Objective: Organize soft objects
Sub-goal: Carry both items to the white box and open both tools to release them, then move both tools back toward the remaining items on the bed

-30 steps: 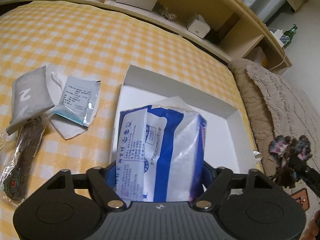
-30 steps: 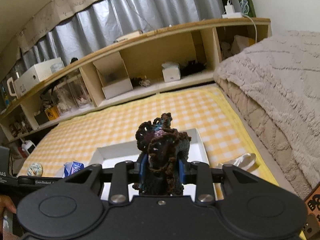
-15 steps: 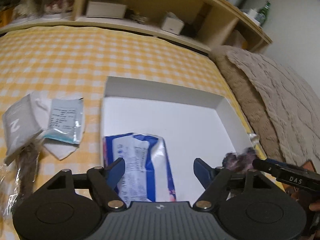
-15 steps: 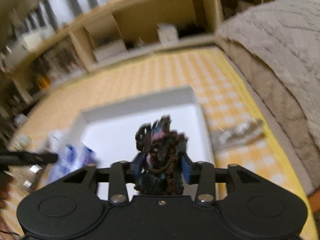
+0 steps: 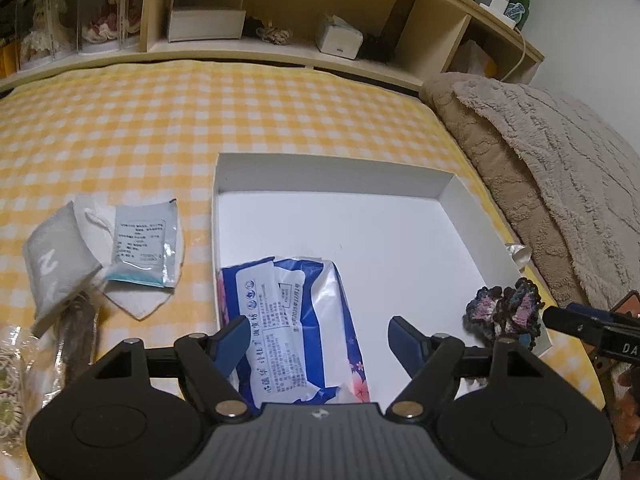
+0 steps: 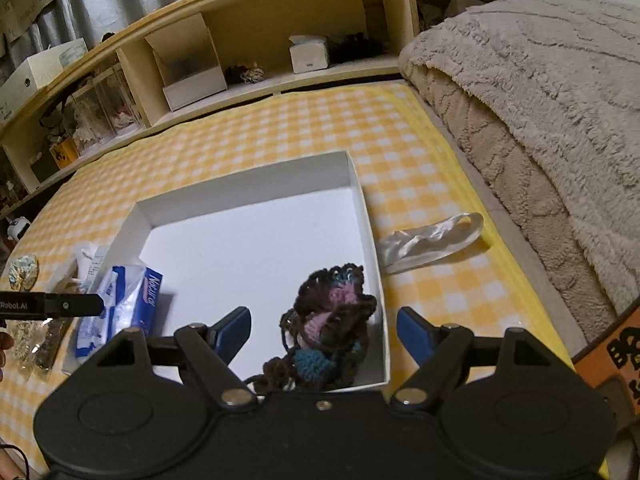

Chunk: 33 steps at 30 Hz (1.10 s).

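Since the earlier frames the right tool (image 6: 323, 330) has just been opening, and the crocheted piece (image 6: 330, 320) it clamped now lies loose between its parted jaws, in the lower right corner of the white box (image 6: 256, 196) as the right wrist view shows it. The left tool (image 5: 316, 338) also stands apart, with nothing gripped. The blue tissue pack (image 5: 296, 320) it carried upright before lies flat in the box's lower left in the left wrist view, between the jaws but untouched.

To finish this step well, I would lift the right tool straight up and back so the yarn loops do not snag a finger and drag the piece over the box wall, which it sits just beside. The same holds for the left tool and the pack's loose flap.

Left to sort, by my reading: the mask (image 5: 136, 280) and sachets (image 5: 144, 248) at mid left on the checked bed cover (image 5: 200, 120), and the white cloth (image 6: 432, 240) right of the box.
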### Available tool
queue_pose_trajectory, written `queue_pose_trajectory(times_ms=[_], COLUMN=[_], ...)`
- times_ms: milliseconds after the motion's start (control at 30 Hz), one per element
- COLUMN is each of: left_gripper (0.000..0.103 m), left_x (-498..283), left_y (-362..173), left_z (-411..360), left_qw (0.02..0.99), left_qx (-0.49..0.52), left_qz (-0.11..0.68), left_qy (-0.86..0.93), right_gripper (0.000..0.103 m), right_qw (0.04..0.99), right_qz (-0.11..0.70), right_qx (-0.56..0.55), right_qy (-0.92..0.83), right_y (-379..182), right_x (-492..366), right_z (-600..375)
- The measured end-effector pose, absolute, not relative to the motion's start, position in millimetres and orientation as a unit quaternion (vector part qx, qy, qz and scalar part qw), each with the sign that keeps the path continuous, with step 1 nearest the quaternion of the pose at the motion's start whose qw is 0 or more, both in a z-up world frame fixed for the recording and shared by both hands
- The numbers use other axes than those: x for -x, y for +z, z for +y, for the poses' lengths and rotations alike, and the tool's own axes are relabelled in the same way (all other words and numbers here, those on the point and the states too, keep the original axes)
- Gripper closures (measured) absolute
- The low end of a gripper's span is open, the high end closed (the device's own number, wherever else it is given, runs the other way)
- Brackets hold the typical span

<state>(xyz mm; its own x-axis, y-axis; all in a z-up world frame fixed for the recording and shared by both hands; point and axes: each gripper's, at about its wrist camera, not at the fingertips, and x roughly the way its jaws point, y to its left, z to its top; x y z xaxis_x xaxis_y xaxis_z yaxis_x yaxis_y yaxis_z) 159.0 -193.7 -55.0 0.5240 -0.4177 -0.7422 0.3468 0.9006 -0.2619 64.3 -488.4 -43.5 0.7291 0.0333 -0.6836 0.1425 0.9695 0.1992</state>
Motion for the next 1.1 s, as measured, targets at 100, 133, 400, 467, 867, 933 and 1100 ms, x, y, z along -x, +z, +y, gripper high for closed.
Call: queue_pose_trajectory(times_ms=[100,133,400,467,867,933,1100], left_gripper=[0.020,0.019,0.012,0.009,0.000,0.000,0.000], left_x=[-154,-152,-132,-127,-98,-92,-80], left_y=[-48,-45,-22,-17,8,11,18], left_z=[-191,-191,-183,-182,-167,-164,-158], left_qw=[0.875,0.877,0.887,0.888,0.898,0.899,0.902], left_qx=[0.035,0.032,0.018,0.017,0.010,0.009,0.004], left_qz=[0.430,0.428,0.409,0.405,0.382,0.377,0.368], left_qy=[-0.218,-0.217,-0.215,-0.216,-0.216,-0.222,-0.227], right_gripper=[0.021,0.021,0.019,0.017,0.007,0.005,0.000], right_qw=[0.926,0.927,0.934,0.934,0.936,0.937,0.940], right_qz=[0.359,0.356,0.342,0.342,0.339,0.337,0.331], right_qx=[-0.115,-0.113,-0.100,-0.100,-0.093,-0.092,-0.084], right_qy=[-0.025,-0.024,-0.012,-0.010,-0.010,-0.012,-0.022], right_y=[-33,-29,-2,5,37,40,45], right_x=[-61,-60,-48,-45,-21,-17,-7], right_z=[-485,-483,-469,-466,-441,-438,-429])
